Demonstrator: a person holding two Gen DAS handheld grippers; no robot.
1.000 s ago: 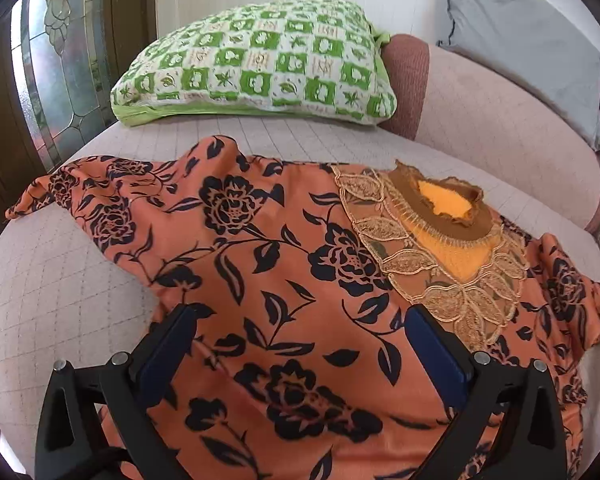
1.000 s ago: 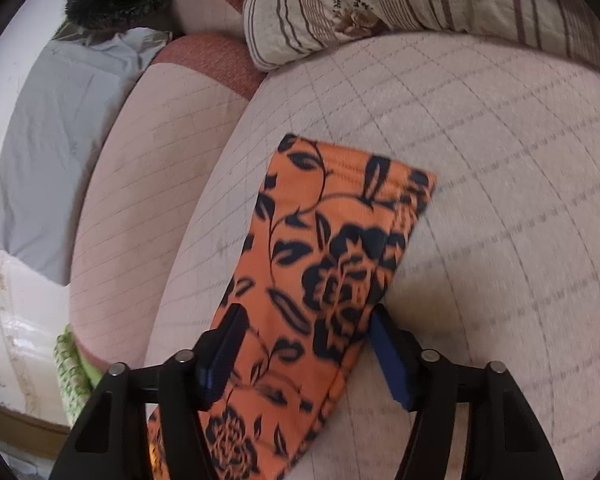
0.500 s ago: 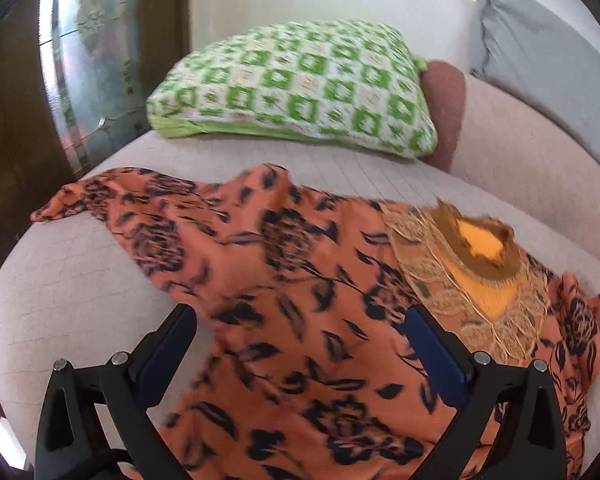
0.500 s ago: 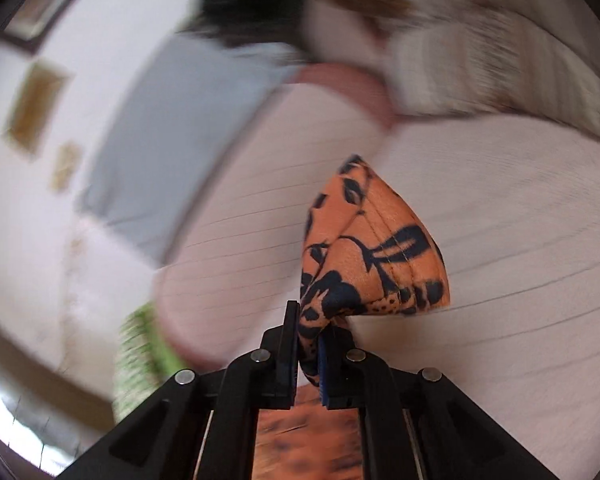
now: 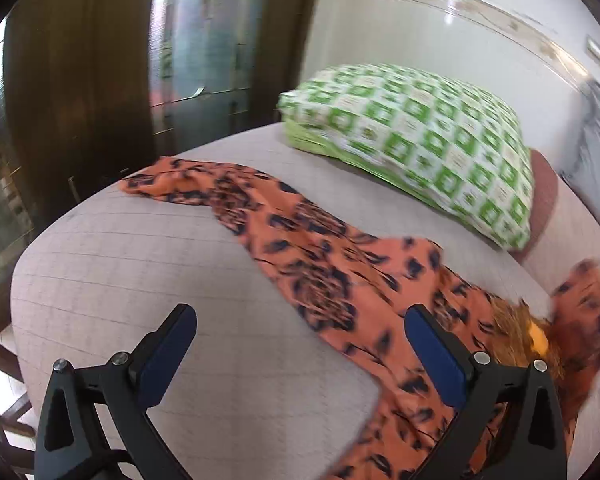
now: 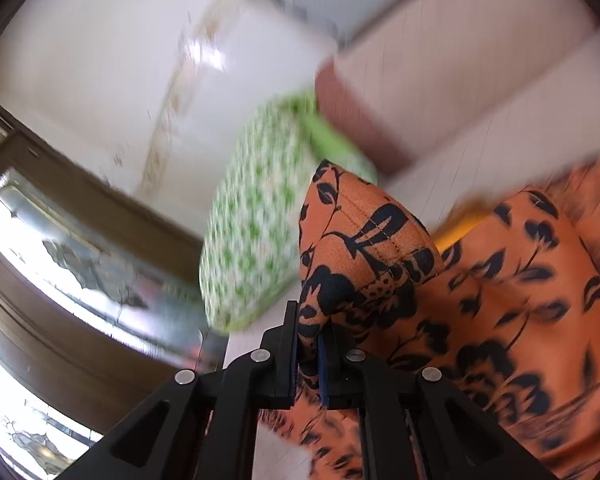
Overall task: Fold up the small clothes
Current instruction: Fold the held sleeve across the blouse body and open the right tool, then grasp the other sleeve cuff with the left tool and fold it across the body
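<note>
Right gripper [image 6: 309, 354] clamped on a fold of the orange floral garment [image 6: 480, 300]; jaws have just been closing, with a slight reopening since, cloth pinched between the blue pads. Hemmed sleeve end stands up just above the fingertips, rest of the cloth trailing to the right of the gripper and below it. One second ago the sleeve lay flat on the pink cushion between open jaws; now it is lifted, with the green checked pillow [image 6: 256, 232] behind it.

Left gripper [image 5: 300, 360] spread wide, gripping nothing. Garment [image 5: 320, 264] lies on the cushion [image 5: 140, 272] ahead, running under the right-hand finger; bare cushion under the left one. Earlier, the cloth filled the span between both fingers.
</note>
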